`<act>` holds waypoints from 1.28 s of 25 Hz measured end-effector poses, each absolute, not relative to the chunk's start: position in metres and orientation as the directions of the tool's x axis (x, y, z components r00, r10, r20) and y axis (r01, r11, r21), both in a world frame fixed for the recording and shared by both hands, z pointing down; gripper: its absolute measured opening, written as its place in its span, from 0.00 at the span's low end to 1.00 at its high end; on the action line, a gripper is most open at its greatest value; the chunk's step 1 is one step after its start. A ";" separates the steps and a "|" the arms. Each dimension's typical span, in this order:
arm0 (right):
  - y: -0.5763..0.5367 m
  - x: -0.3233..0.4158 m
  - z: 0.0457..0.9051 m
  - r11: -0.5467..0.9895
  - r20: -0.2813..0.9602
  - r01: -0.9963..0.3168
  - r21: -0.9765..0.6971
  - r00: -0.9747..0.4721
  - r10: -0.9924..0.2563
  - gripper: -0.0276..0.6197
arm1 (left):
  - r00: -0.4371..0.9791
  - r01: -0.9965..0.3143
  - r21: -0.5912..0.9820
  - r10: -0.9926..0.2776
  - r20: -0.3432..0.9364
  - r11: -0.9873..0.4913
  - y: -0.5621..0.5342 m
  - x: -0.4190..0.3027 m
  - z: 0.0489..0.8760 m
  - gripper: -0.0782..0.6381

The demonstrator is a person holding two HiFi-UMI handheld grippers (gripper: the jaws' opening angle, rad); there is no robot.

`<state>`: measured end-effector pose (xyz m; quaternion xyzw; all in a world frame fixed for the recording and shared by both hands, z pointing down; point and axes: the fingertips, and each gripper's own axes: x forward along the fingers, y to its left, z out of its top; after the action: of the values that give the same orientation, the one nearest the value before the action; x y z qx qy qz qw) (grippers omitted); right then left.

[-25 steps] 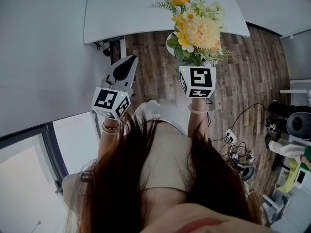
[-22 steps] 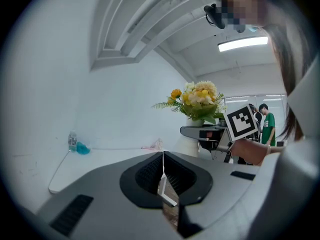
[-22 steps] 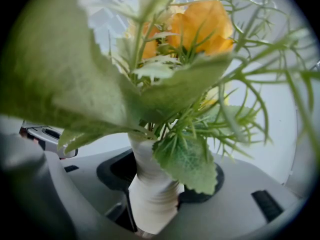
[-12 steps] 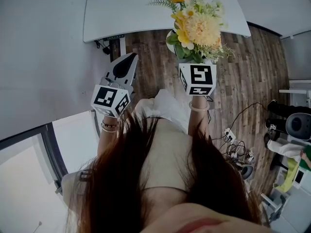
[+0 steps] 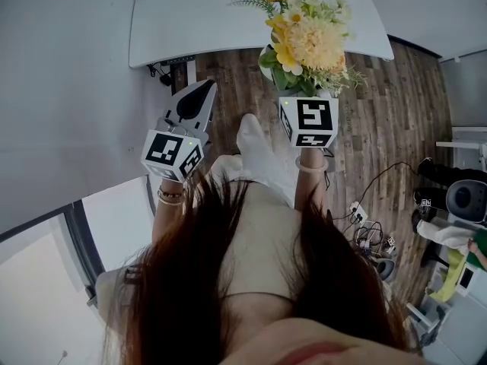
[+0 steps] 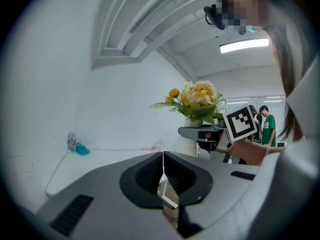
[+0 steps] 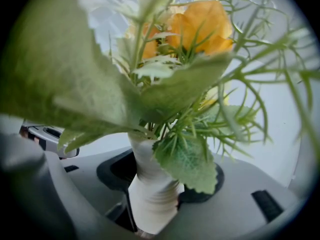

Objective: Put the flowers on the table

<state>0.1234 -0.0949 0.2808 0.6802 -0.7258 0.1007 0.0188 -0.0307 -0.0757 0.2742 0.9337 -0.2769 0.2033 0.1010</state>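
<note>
A bouquet of yellow, orange and cream flowers (image 5: 308, 42) stands in a white ribbed vase (image 7: 151, 186). My right gripper (image 7: 156, 204) is shut on the vase's neck and holds it upright in the air. Its marker cube (image 5: 308, 122) shows just below the leaves, which hide the jaws in the head view. The bouquet hangs over the near edge of the white table (image 5: 221, 17). My left gripper (image 5: 196, 97) is to the left over the wooden floor, shut with nothing in it. In the left gripper view the flowers (image 6: 196, 100) rise to the right beyond the shut jaws.
A bottle and a blue object (image 6: 75, 144) sit at the table's far left corner. A grey wall (image 5: 61, 90) runs along the left. Cables and equipment (image 5: 373, 238) lie on the floor at the right. A white shoe (image 5: 255, 143) is stepping forward. People stand in the background (image 6: 264, 126).
The right gripper and the flowers have shifted a little further towards the table. A white shoe has swung forward between the grippers. The left gripper has barely moved.
</note>
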 end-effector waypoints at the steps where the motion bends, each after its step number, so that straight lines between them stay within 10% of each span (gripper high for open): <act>1: -0.097 0.124 0.282 0.053 0.163 -0.991 -0.121 -0.072 -0.984 0.44 | 0.764 -0.557 0.075 -0.474 0.438 -0.827 -0.077 -0.030 0.275 0.12; 32: -0.204 0.158 0.341 0.065 0.179 -0.984 -0.165 -0.095 -0.979 0.44 | 0.737 -0.584 0.080 -0.487 0.469 -0.808 -0.178 0.006 0.324 0.12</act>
<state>0.1578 -0.2041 0.3409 0.6726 -0.7298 0.1223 0.0100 0.0063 -0.1778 0.3244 0.9253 -0.2894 0.2183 0.1116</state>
